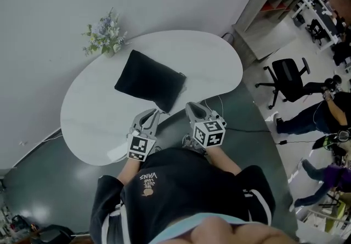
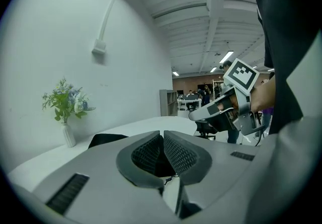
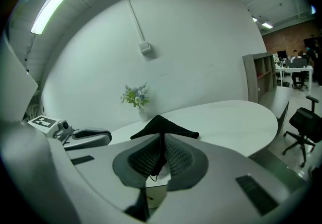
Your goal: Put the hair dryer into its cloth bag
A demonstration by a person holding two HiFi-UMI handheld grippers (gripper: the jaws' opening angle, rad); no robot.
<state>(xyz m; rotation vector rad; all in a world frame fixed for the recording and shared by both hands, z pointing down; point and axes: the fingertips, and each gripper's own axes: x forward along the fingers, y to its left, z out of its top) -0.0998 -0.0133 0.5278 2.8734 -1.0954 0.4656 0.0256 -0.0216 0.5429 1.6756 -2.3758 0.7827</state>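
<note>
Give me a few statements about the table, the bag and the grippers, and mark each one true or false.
1. The bag rests on the white table. True.
2. A hair dryer lies in the open beside the bag. False: no hair dryer is in sight on the table.
3. The right gripper is pinching the bag's fabric. True.
4. The flowers stand at the table's near edge, between the grippers. False: they stand at the far edge, by the wall.
5. A black office chair stands on the floor to the table's right. True.
</note>
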